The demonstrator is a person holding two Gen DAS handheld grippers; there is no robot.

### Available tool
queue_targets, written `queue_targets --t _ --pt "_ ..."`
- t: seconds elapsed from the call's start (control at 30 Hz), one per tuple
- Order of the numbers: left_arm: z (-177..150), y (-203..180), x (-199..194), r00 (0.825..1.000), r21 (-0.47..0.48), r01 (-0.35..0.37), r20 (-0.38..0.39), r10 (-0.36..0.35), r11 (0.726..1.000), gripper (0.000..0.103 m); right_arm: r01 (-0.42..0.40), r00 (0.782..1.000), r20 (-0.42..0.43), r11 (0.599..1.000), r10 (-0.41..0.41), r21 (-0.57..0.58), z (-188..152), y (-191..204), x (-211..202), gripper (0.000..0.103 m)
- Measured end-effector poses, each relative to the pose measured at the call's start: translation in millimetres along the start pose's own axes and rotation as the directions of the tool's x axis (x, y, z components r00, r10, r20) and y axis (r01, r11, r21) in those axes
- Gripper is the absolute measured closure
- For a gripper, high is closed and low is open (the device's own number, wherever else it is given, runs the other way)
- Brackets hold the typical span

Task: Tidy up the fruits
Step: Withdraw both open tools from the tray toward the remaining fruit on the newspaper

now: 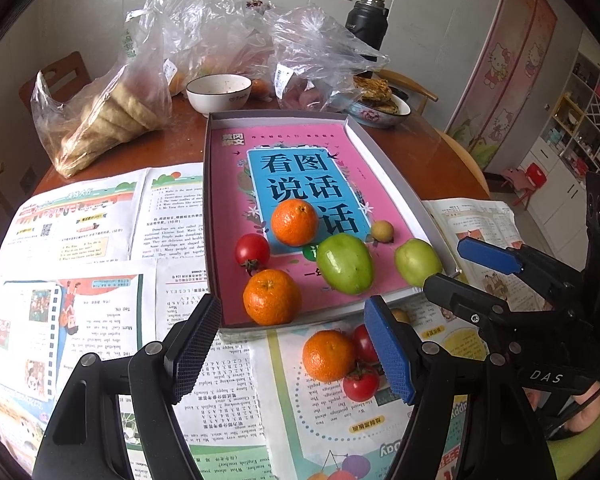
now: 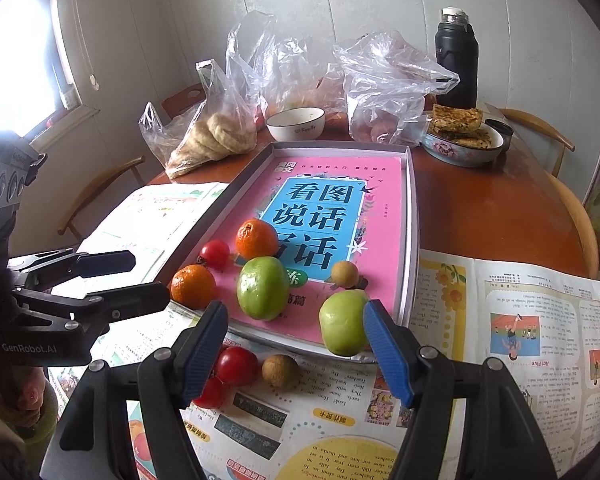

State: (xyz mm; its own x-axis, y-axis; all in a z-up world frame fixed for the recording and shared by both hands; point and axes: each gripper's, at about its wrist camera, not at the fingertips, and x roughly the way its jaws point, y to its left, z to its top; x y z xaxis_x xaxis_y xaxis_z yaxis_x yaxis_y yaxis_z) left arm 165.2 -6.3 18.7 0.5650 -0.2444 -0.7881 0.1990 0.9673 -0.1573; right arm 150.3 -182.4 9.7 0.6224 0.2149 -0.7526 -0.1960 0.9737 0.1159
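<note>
While both tools hover empty, left tool (image 1: 292, 352) and right tool (image 2: 296, 350) parted wide, oranges (perhaps tangerines) (image 1: 294, 222) in shallow tray (image 1: 392, 178), tomatoes (image 2: 237, 366) on newspaper (image 2: 332, 412)

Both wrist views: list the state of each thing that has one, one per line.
left gripper: open, empty
right gripper: open, empty
box tray: lidless, holds a pink book and six fruits
orange on newspaper: outside the tray
two tomatoes on newspaper: outside the tray
white bowl: upright
thermos: upright, capped

Both hand-held grippers (image 1: 292, 344) (image 2: 296, 350) open, empty
</note>
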Motion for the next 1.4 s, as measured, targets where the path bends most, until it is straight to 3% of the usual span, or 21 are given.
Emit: queue_targets --t 1.4 --pt "-53.0 -25.4 -0.8 0.998 0.076 0.019 -0.059 -0.015 0.997 0.028 -0.046 0.999 -0.023 0.998 0.047 0.043 -38.7 -0.5 -13.7 0.033"
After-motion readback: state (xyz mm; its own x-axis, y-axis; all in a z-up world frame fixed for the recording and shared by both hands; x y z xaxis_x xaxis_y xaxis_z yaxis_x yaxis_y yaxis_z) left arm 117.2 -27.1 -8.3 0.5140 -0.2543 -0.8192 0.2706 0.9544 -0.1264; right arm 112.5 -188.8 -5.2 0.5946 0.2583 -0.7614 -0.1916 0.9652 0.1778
